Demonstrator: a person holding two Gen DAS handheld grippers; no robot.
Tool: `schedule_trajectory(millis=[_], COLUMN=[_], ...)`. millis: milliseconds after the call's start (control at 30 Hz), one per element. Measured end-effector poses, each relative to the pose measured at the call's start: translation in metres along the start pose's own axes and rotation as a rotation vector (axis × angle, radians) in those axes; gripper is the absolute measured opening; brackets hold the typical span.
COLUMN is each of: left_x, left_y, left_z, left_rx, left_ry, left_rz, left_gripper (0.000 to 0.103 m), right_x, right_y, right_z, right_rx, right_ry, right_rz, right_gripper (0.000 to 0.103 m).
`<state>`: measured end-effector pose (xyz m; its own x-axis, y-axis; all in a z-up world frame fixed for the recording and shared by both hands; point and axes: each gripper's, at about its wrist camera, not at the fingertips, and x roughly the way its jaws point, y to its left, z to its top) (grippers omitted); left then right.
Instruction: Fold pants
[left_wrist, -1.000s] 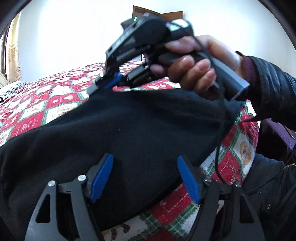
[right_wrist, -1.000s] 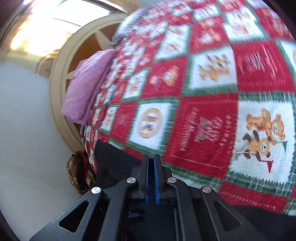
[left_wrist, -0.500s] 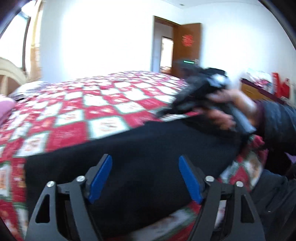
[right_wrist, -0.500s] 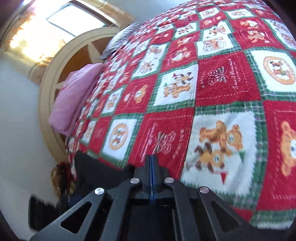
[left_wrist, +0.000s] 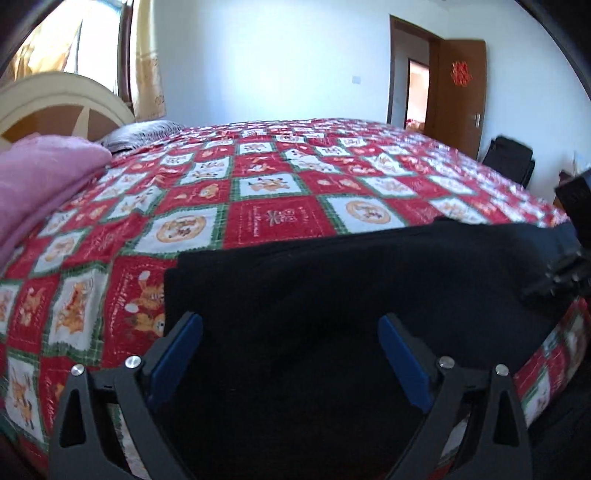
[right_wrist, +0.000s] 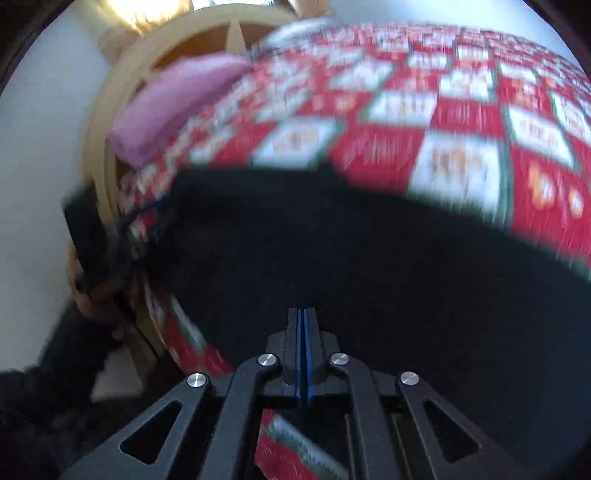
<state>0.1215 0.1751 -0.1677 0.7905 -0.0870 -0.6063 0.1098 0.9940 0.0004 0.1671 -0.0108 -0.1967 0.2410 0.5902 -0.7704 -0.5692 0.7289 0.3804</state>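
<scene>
A: Where do the black pants (left_wrist: 351, 295) lie?

B: Flat on the red, white and green patchwork bedspread (left_wrist: 273, 218), along the near edge of the bed. In the left wrist view one short end sits square on the quilt at the left, and the dark cloth runs off to the right.

A: And the left gripper (left_wrist: 290, 354)?

B: Its jaws are spreading wide and still opening — the blue pads (left_wrist: 177, 356) stand far apart above the cloth, pressing on nothing.

A: The right gripper (right_wrist: 304, 354)?

B: Closed tight, blue pads together. It hangs over the pants in its own view; that picture is badly smeared, and no cloth can be seen pinched between the tips. In the left view it shows only as a blurred dark shape at the far right edge.

A: What else is there?

B: A pink blanket (left_wrist: 40, 177) folded by the cream headboard (left_wrist: 74, 96) — and a brown door (left_wrist: 458, 96) standing open in the far wall.
</scene>
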Motion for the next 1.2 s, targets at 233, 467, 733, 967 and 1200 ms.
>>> schedule_trajectory(millis=[233,467,733,967,1200], left_x=[-0.029,0.0,-0.002,-0.017,-0.016], left_y=[-0.004,-0.018,-0.019,-0.03,-0.069], left_z=[0.024,0.012,0.007,0.024,0.044], left_rx=[-0.059,-0.057,-0.063,-0.074,-0.013], left_ry=[-0.084,0.044,0.038,0.007,-0.008], left_rz=[-0.043,-0.034,-0.023,-0.063,-0.131], left_gripper=[0.098,0.099,0.101,0.101,0.101], right_x=[-0.031,-0.071,-0.065,-0.065,-0.082], right_y=[0.0,-0.022,-0.028,-0.022,-0.021], right_z=[-0.02,-0.04,-0.058,-0.063,-0.065], right_rx=[-0.023,-0.006,-0.007,-0.029,-0.018], right_ry=[-0.08,-0.147,-0.11,-0.084,-0.1], right_rz=[-0.062,-0.235,-0.314,-0.337,-0.345], right_gripper=[0.004,0.07,0.07,0.07,0.07])
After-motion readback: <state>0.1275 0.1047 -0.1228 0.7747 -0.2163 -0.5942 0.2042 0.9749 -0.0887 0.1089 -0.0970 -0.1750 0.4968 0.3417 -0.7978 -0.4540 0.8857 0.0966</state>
